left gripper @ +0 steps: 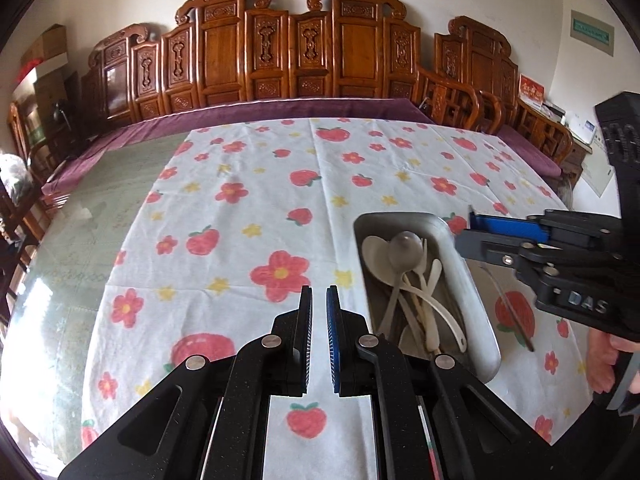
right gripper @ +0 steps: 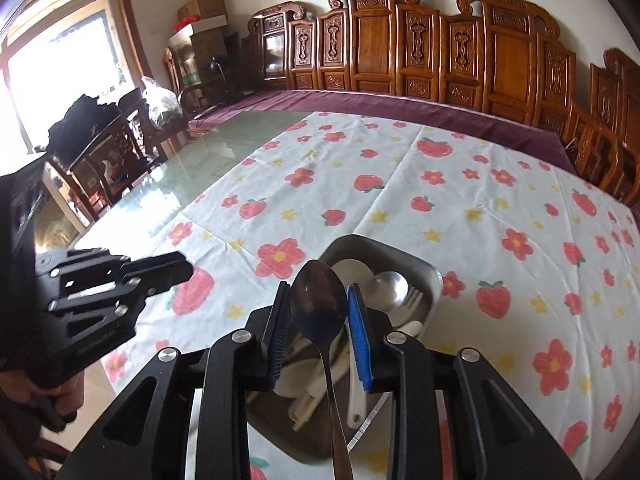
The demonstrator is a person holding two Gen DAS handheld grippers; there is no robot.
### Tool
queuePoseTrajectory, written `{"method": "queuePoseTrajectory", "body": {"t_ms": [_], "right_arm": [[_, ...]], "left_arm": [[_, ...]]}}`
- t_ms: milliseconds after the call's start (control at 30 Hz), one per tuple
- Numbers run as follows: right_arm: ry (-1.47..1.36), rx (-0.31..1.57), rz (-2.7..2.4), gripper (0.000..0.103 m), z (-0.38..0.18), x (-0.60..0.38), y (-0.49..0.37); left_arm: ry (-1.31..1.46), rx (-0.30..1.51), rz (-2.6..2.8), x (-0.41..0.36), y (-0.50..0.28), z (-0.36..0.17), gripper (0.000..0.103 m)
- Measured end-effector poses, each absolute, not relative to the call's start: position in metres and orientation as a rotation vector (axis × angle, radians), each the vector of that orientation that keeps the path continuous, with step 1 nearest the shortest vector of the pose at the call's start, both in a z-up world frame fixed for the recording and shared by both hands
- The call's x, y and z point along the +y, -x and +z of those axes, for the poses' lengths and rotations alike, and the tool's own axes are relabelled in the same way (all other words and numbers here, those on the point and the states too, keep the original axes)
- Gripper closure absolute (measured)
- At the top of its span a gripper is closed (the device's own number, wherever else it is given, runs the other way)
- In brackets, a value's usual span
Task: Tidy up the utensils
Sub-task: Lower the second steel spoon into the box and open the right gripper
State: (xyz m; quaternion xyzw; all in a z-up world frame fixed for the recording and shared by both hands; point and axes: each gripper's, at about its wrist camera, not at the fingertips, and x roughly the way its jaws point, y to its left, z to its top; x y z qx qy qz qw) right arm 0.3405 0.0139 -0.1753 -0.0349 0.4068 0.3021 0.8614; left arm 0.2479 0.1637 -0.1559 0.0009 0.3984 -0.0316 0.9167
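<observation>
Both wrist views look steeply down, close over the tablecloth, sharing the metal tray.

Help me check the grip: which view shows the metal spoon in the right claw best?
The right wrist view: the metal spoon fills the centre, bowl up between the right claw pads, above the metal tray. The left wrist view shows only that claw from the side, and a thin blurred handle below it.

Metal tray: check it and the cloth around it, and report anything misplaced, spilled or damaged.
One stray: a thin dark utensil lies on the floral tablecloth beside the metal tray, outside it. Spoons and a fork are heaped loosely inside. The right gripper holds a metal spoon above the tray. Nothing looks spilled or damaged.
</observation>
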Motion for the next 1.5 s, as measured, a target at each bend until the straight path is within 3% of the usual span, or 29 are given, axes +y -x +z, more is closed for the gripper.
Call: {"method": "queuePoseTrajectory", "body": {"t_ms": [500, 1067, 1200, 1367, 1433, 1500], "right_arm": [[0.085, 0.935, 0.518, 0.072, -0.232, 0.045, -0.375], [0.125, 0.955, 0.491, 0.071, -0.236, 0.022, -0.378], [0.13, 0.935, 0.489, 0.058, -0.229, 0.015, -0.375], [0.115, 0.911, 0.5, 0.058, -0.215, -0.004, -0.364], [0.107, 0.895, 0.506, 0.058, -0.207, -0.015, -0.354], [0.103, 0.88, 0.51, 0.058, -0.199, -0.025, -0.344]], "left_arm": [[0.026, 0.825, -0.04, 0.195, -0.24, -0.162, 0.097], [0.001, 0.822, -0.056, 0.176, -0.234, -0.155, 0.097], [-0.01, 0.819, -0.061, 0.17, -0.232, -0.151, 0.097], [-0.021, 0.811, -0.068, 0.158, -0.228, -0.143, 0.096], [-0.019, 0.808, -0.069, 0.154, -0.227, -0.14, 0.09], [-0.02, 0.805, -0.074, 0.146, -0.224, -0.138, 0.077]]}}
